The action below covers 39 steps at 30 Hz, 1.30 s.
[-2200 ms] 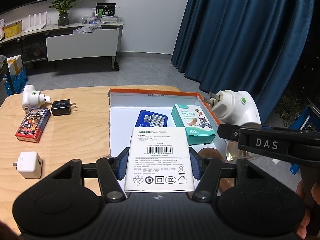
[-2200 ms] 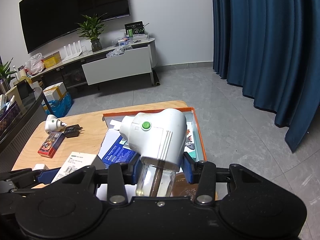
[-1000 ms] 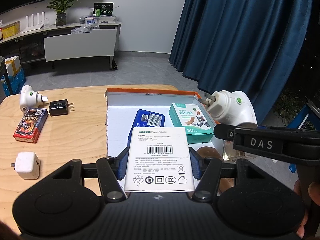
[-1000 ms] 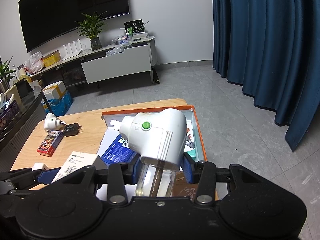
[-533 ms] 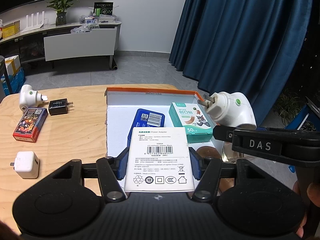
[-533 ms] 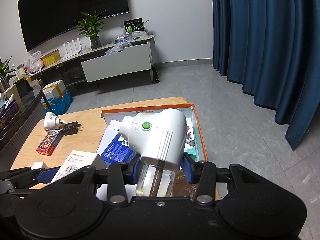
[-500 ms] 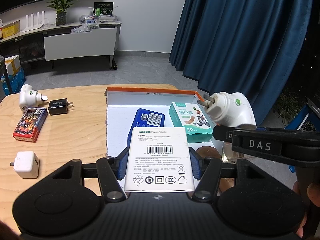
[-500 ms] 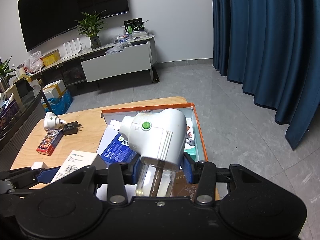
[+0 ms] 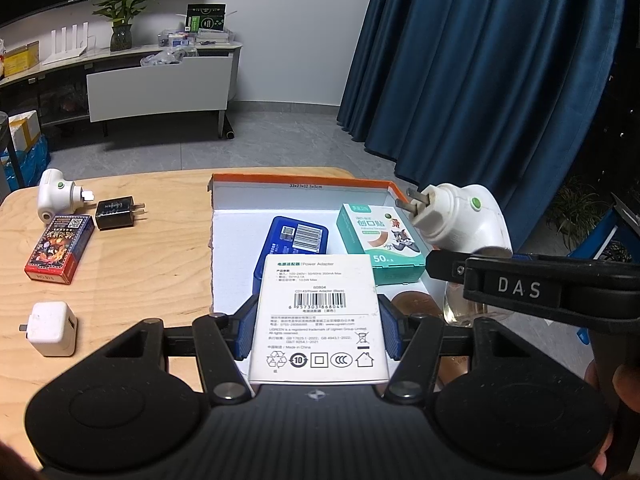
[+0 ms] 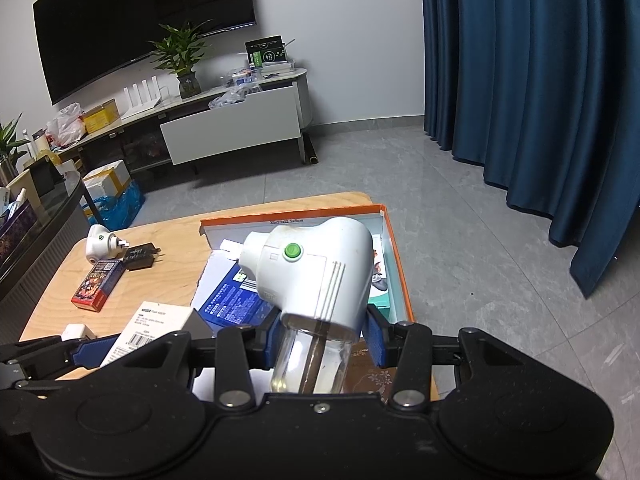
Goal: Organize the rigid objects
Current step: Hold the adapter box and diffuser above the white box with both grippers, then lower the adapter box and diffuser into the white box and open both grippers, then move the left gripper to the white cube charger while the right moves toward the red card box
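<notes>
Left wrist view: almost nothing changes vs. the frames of a moment ago. The left claw [image 9: 318,326] still grips the white adapter box [image 9: 318,316] between its blue pads, held above the near part of the tray [image 9: 240,264]. Ahead of this claw, inside the tray, lie a blue box [image 9: 298,240] and a green box [image 9: 378,240]. To its left, on the table [image 9: 140,264], wait 4 things: a white charger [image 9: 52,328], a red card pack [image 9: 60,248], a black charger [image 9: 116,213] and a 2nd white plug-in device [image 9: 54,198].

In the right wrist view, the right claw [image 10: 318,332] is also as before, closed on the plug-in vaporizer [image 10: 312,276]; the pads squeeze where the white body meets the clear bottle, w/ the plug end pointing left. It hangs over the tray's right side.

Both hands keep still, nothing is released yet. So I judge the task is paused just before placing: both items are over the tray, and the drop needs free spots, approx. the white floor near each claw.
</notes>
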Each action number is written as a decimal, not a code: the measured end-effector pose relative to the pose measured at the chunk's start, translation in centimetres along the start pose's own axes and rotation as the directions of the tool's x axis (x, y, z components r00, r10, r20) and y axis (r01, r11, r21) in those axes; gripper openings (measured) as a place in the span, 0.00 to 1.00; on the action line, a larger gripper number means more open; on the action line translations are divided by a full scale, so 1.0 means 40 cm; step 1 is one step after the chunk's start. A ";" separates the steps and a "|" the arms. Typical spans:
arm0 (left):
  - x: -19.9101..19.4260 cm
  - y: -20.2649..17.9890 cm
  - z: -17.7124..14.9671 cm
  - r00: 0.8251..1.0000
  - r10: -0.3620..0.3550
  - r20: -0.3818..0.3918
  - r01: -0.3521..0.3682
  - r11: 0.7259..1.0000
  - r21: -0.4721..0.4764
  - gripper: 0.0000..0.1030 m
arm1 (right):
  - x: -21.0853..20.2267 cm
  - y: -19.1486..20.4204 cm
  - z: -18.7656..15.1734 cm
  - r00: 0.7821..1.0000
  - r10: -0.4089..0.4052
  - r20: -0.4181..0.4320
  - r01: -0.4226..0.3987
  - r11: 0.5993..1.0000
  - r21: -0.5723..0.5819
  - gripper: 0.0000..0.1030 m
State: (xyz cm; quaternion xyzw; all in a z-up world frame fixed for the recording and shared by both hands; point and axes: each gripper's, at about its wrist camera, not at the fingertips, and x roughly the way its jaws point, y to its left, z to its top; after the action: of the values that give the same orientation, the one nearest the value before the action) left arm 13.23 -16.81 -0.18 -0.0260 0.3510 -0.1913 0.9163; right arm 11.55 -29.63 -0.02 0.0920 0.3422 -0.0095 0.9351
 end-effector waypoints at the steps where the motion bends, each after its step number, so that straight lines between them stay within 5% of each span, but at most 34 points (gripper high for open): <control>1: 0.000 0.000 0.000 1.000 -0.001 0.000 0.001 1.000 0.000 0.58 | 0.000 0.001 -0.002 1.000 0.000 0.000 0.000 1.000 0.001 0.50; 18: 0.006 0.000 -0.001 1.000 -0.005 -0.004 0.005 1.000 0.005 0.58 | 0.011 -0.001 0.000 1.000 -0.008 -0.009 0.008 1.000 0.012 0.50; 24: 0.016 0.002 -0.003 1.000 -0.015 -0.017 0.015 1.000 0.007 0.58 | 0.001 -0.015 0.007 1.000 0.000 0.020 0.000 0.999 0.042 0.63; 32: 0.038 -0.015 -0.008 0.992 -0.110 -0.057 0.112 0.994 0.019 0.58 | -0.029 -0.042 0.020 0.998 -0.014 0.062 0.009 0.997 0.082 0.68; 35: 0.042 -0.025 -0.015 0.982 -0.174 -0.077 0.176 0.984 0.023 0.79 | -0.031 -0.043 0.019 0.998 -0.014 0.062 0.009 0.997 0.080 0.69; 39: 0.030 -0.030 -0.019 0.986 -0.155 -0.065 0.158 0.986 0.058 0.83 | -0.041 -0.042 0.025 0.998 -0.003 0.070 -0.002 0.997 0.071 0.71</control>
State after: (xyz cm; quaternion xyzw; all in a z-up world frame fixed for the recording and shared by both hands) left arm 13.16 -18.31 -1.29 -0.0191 0.3690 -0.2744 0.8878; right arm 10.78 -31.54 1.48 0.1247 0.3087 -0.0252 0.9426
